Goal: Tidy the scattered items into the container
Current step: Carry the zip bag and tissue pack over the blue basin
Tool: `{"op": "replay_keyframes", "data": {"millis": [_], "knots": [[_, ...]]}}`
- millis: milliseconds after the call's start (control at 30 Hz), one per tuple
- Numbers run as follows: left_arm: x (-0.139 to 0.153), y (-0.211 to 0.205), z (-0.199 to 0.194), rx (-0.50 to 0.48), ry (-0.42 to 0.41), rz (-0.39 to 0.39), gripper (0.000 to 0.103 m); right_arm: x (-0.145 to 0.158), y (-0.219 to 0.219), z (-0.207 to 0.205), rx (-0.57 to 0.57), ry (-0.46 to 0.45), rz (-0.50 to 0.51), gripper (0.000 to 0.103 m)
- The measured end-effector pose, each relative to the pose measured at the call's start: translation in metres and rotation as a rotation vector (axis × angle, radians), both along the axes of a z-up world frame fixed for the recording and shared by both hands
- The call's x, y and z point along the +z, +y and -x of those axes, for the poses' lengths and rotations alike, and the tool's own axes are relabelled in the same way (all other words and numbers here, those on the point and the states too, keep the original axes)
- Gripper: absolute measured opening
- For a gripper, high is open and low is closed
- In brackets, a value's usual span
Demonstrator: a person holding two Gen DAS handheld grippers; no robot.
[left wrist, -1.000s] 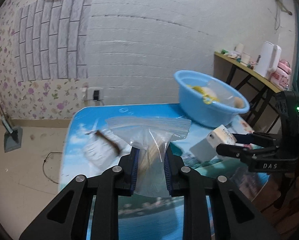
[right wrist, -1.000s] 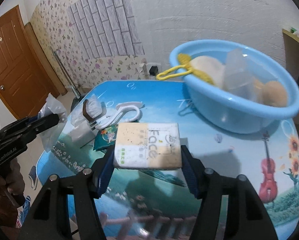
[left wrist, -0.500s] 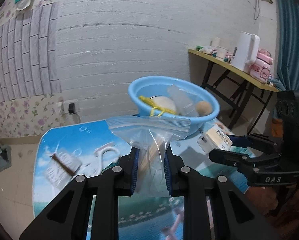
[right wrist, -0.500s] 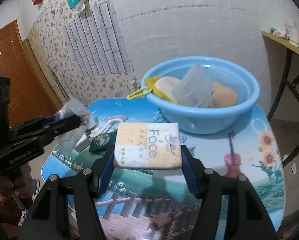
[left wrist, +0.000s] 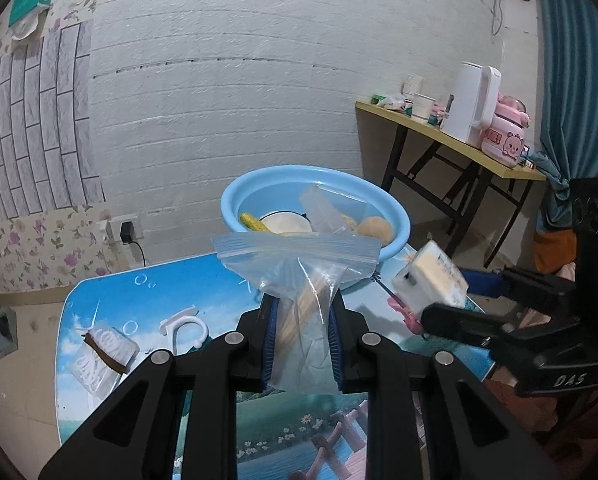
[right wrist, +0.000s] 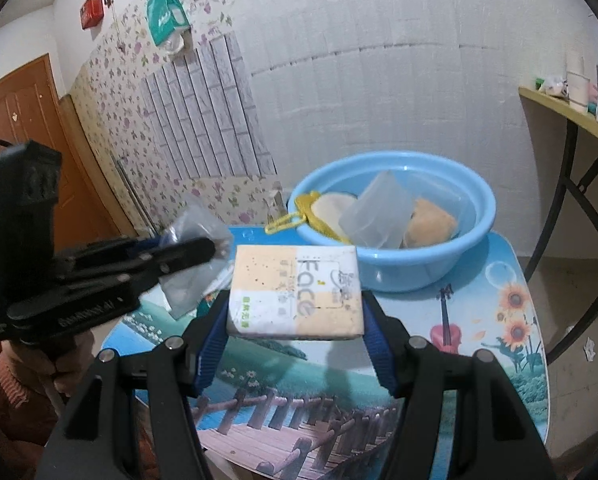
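Note:
My left gripper [left wrist: 302,312] is shut on a clear zip bag [left wrist: 299,264] with sticks inside, held above the table. It also shows in the right wrist view [right wrist: 191,256] at the left. My right gripper [right wrist: 295,312] is shut on a tissue pack [right wrist: 295,292] marked "Face", held above the table; the pack also shows in the left wrist view [left wrist: 431,280]. The blue basin [left wrist: 395,216] stands at the table's far side and holds a yellow-handled item, a clear container and a tan sponge. It also shows in the right wrist view [right wrist: 399,272].
On the table [left wrist: 147,296] at the left lie a white hook [left wrist: 183,324] and a wrapped packet [left wrist: 103,356]. A side table [left wrist: 459,148] with a kettle and cups stands at the right. The table's right edge [right wrist: 539,320] borders bare floor.
Both grippers have risen and moved closer to the basin with their loads. The basin now sits more centred ahead of the left gripper.

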State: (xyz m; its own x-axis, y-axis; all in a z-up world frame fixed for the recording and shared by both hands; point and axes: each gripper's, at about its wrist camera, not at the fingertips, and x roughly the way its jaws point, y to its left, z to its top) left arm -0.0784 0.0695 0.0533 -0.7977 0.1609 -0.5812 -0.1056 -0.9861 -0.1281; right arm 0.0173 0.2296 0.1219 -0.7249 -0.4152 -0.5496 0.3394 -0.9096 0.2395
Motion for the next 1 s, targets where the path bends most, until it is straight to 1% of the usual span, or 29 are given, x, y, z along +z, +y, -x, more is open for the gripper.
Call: {"op": "replay_keyframes", "data": {"millis": [167,367,500,733,900,1000], "knots": [[0.005,0.008,0.006,-0.011,0.006,-0.001,0.021,0.011,0.009,-0.002,-0.016,0.033,0.015,0.062],[0.008,0.021,0.017,-0.027,0.011,0.002,0.021,0.016,0.028,0.002,-0.057,0.049,0.029,0.062],[0.008,0.030,0.029,-0.042,0.004,0.006,0.021,0.017,0.042,0.008,-0.090,0.048,0.043,0.062],[0.012,0.048,0.057,-0.073,-0.005,0.000,0.021,0.009,0.062,0.027,-0.127,0.021,0.052,0.062],[0.010,0.059,0.078,-0.084,-0.019,0.011,0.021,0.007,0.078,0.042,-0.137,0.019,0.063,0.062],[0.008,0.066,0.091,-0.093,-0.025,0.032,0.021,0.007,0.087,0.051,-0.146,0.018,0.061,0.062]]}}
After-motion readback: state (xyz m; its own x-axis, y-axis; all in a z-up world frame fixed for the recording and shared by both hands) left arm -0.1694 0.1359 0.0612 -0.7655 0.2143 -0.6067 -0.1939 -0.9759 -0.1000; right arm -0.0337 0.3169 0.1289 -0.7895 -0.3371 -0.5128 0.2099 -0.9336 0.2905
